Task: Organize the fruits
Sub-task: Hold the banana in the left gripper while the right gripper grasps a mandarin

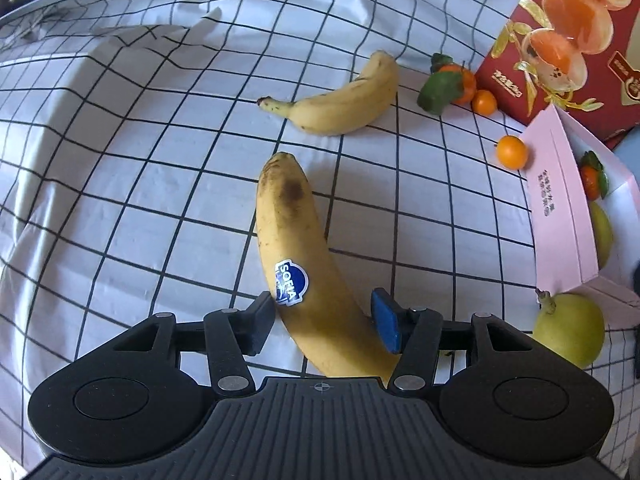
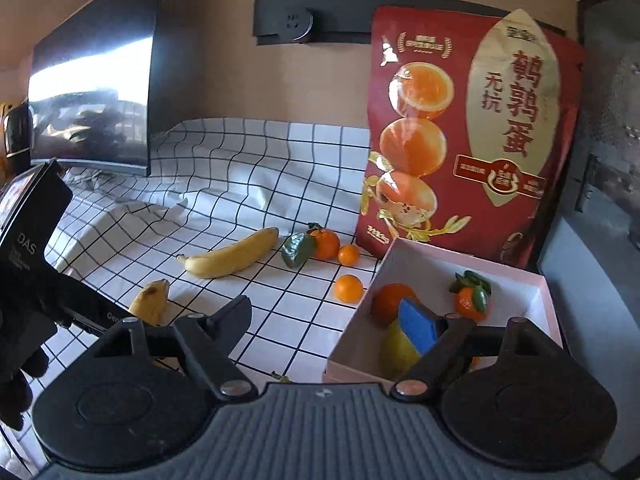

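Observation:
A sticker-marked banana (image 1: 292, 236) lies on the checked cloth (image 1: 140, 200) between the fingers of my left gripper (image 1: 322, 306). Its jaws stand open, close on either side of the banana. A second banana (image 1: 344, 100) lies farther off. A leafy tangerine (image 1: 452, 84) and two small oranges (image 1: 485, 102) (image 1: 511, 151) sit near the pink box (image 1: 560, 208). My right gripper (image 2: 326, 322) hangs open and empty over the near left corner of the pink box (image 2: 440, 264). Inside are an orange (image 2: 390, 300), a leafy tangerine (image 2: 472, 298) and a yellow-green fruit (image 2: 400, 348).
A green fruit with a stem (image 1: 568, 328) rests on the cloth beside the box. A tall red bag (image 2: 472, 128) stands behind the box against the wall. A dark monitor (image 2: 92, 100) stands at the back left. A gloved hand (image 2: 16, 360) holds the left gripper's black body (image 2: 32, 240).

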Demonstrator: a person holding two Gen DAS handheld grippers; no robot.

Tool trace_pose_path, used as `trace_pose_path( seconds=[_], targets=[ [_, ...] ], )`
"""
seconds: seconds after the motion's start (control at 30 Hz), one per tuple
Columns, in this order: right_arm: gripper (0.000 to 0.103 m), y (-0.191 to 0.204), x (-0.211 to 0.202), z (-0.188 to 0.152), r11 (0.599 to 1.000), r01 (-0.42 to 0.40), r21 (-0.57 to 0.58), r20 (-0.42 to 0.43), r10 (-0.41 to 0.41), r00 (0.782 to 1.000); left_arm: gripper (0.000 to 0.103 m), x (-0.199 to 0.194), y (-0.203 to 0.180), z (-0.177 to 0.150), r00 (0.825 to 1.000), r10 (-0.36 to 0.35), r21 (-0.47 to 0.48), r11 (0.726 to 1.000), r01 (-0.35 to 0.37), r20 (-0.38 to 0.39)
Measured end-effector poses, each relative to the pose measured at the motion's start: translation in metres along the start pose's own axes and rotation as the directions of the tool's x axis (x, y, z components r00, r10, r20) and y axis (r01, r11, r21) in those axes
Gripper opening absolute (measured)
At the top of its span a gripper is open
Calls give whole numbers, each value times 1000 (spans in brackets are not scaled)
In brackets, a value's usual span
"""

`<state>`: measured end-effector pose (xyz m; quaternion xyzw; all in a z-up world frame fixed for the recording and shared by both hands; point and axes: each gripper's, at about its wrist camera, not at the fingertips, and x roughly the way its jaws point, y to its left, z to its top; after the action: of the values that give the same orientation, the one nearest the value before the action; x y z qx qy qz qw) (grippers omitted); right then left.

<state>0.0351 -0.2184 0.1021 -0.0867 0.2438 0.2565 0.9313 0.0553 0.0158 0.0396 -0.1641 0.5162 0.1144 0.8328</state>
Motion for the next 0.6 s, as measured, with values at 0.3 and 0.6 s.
trace_pose_path(
  seconds=[0.3,0.6],
  targets=[
    [81,3,47,32,997,-48,-53,-98,42,994,45,-18,32,1,999,-22,191,981,16,25],
    [56,-4,154,81,984,-89,-152,-335,34,942,42,-8,29,-5,999,-33,256,966,31,4]
  ],
)
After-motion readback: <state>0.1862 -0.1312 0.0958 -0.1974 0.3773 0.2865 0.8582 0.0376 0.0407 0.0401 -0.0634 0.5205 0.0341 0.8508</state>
